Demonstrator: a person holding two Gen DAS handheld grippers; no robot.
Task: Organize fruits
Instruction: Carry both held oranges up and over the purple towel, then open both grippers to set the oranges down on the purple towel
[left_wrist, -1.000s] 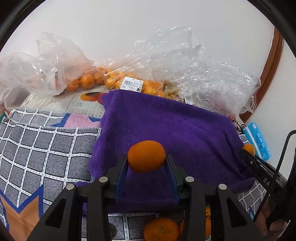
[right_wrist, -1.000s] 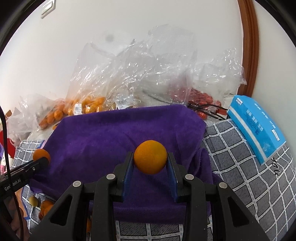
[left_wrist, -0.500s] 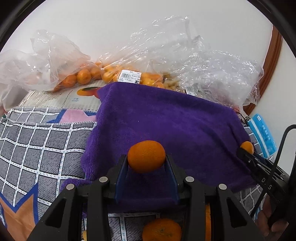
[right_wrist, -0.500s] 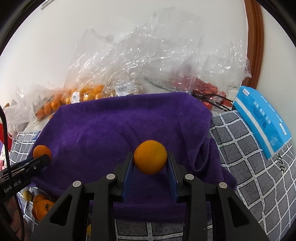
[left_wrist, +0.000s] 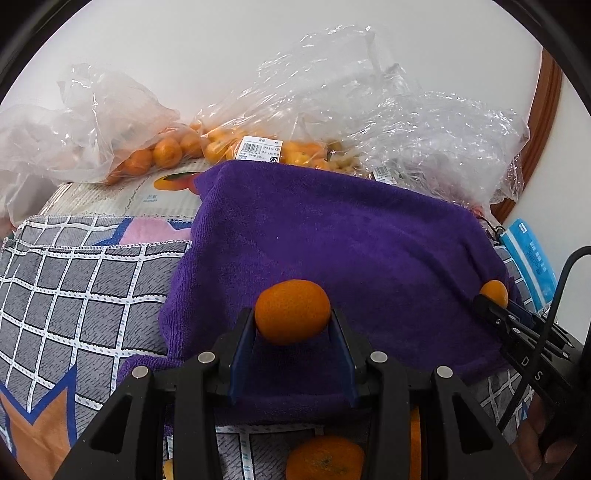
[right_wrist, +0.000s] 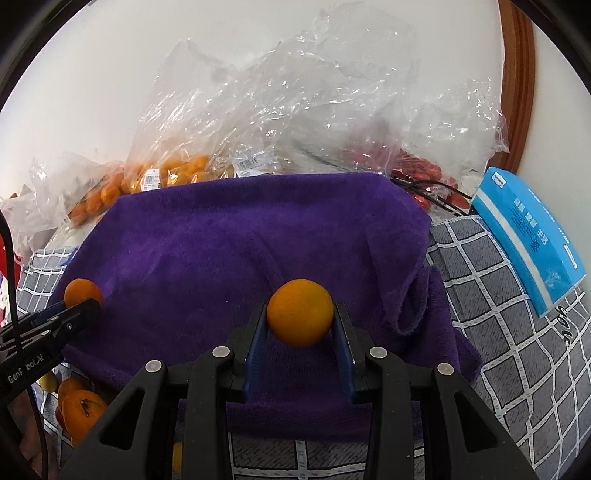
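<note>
From the left wrist view, the left gripper (left_wrist: 293, 325) pinches one mandarin (left_wrist: 292, 311) between two fingers (left_wrist: 242, 350) above one purple towel (left_wrist: 332, 240). From the right wrist view, the right gripper (right_wrist: 300, 326) clamps one orange (right_wrist: 300, 313) over that towel; one blue pack (right_wrist: 528, 240) lies right.

Bags of fruit (left_wrist: 229, 147) lie behind the towel (left_wrist: 332, 240), a box (right_wrist: 528, 240) apparently beside it.
</note>
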